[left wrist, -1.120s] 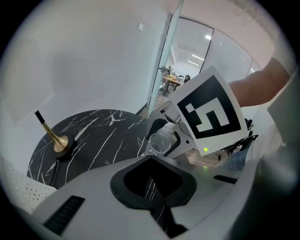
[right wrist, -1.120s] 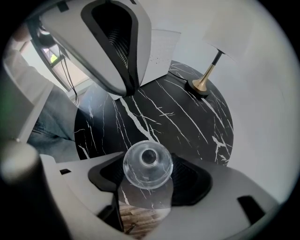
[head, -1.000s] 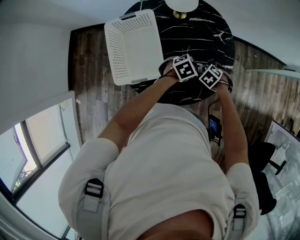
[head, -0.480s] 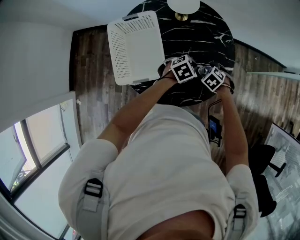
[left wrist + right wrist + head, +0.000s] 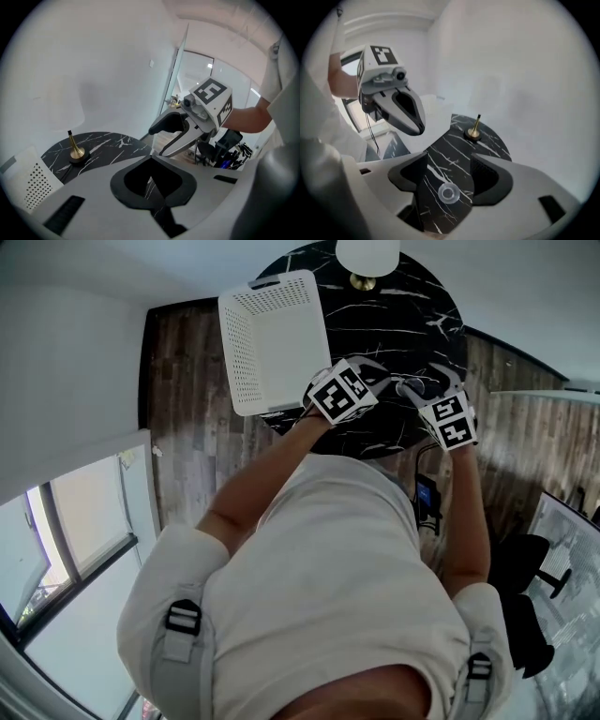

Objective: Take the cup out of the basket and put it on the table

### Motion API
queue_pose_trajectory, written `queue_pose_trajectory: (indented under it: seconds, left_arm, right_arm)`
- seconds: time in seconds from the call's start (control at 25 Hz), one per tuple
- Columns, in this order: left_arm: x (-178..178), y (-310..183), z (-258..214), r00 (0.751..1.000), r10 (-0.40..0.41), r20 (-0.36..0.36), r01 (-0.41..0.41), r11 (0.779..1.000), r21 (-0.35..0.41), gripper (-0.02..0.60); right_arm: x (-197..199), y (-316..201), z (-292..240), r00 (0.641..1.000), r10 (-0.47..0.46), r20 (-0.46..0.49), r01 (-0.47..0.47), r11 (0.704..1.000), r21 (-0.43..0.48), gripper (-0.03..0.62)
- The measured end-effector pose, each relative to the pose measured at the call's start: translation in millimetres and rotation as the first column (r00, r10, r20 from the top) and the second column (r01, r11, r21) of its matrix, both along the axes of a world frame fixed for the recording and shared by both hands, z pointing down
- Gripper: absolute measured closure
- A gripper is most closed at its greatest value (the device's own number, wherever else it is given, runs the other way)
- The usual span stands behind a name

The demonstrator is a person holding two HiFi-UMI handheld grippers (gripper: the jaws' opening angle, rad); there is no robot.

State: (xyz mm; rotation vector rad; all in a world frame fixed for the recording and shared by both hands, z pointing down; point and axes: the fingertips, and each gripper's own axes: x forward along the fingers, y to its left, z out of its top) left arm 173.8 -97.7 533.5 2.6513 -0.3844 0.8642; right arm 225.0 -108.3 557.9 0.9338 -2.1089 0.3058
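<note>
On the black marble table [image 5: 394, 315], to the right of the white perforated basket [image 5: 242, 343], a small clear cup [image 5: 449, 192] stands upright on the stone, out of the basket. The right gripper [image 5: 448, 157] hangs over it with its jaws spread wide. In the right gripper view the cup shows in the gap between them, and neither dark pad touches it, so this gripper holds nothing. The left gripper [image 5: 151, 158] is nearer the basket, just off its right edge. Its jaws are drawn together at the tips, and only the table's veined surface shows through the loop of the pads. A brass lamp stand [image 5: 474, 131] rises from the table beyond the basket's far right corner. The basket lies at the table's left edge and partly overhangs the wooden floor [image 5: 183, 427]
</note>
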Motion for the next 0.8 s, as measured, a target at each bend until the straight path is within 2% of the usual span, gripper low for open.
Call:
queue_pose_trajectory:
  seconds: [0.08, 0.16, 0.28, 0.36, 0.6, 0.72, 0.76, 0.8]
  left_arm:
    - [-8.3, -1.4, -29.0, 0.994, -0.054, -0.092, 0.057, 0.998, 0.025, 0.577]
    - [-18.8, -4.7, -62.8, 0.976, -0.103, -0.192, 0.118, 0.991, 0.07, 0.577]
    - [-38.8, -10.4, -110.1, 0.934, -0.158, -0.322, 0.209, 0.969, 0.132, 0.577]
    - [-52.9, -12.0, -136.3, 0.902, -0.181, -0.391, 0.26, 0.952, 0.16, 0.577]
    - [-92.6, -2.7, -185.6, 0.83, -0.207, -0.517, 0.379, 0.89, 0.253, 0.577]
    - [-112.3, 3.1, -202.6, 0.79, -0.231, -0.567, 0.442, 0.857, 0.266, 0.577]
    - [-118.0, 5.3, -204.4, 0.782, -0.252, -0.57, 0.458, 0.852, 0.252, 0.577]
    - [-122.9, 7.4, -204.7, 0.777, -0.272, -0.567, 0.47, 0.85, 0.236, 0.576]
  right_arm:
    - [-12.6, 0.0, -32.2, 0.996, 0.007, 0.085, -0.014, 0.997, 0.075, 0.303]
    - [-30.9, 3.2, -65.3, 0.988, -0.01, 0.156, -0.013, 0.989, 0.145, 0.304]
    - [-62.5, 10.4, -109.5, 0.978, -0.06, 0.201, 0.009, 0.97, 0.245, 0.304]
    - [-81.1, 15.4, -132.3, 0.964, -0.081, 0.254, 0.006, 0.96, 0.28, 0.304]
    - [-115.0, 28.2, -177.0, 0.897, -0.122, 0.424, -0.026, 0.945, 0.327, 0.306]
    - [-128.0, 34.4, -194.1, 0.865, -0.155, 0.477, -0.024, 0.937, 0.349, 0.316]
    - [-131.5, 36.7, -200.3, 0.857, -0.163, 0.489, -0.027, 0.933, 0.358, 0.332]
    - [-134.1, 38.6, -206.8, 0.85, -0.167, 0.499, -0.035, 0.928, 0.371, 0.388]
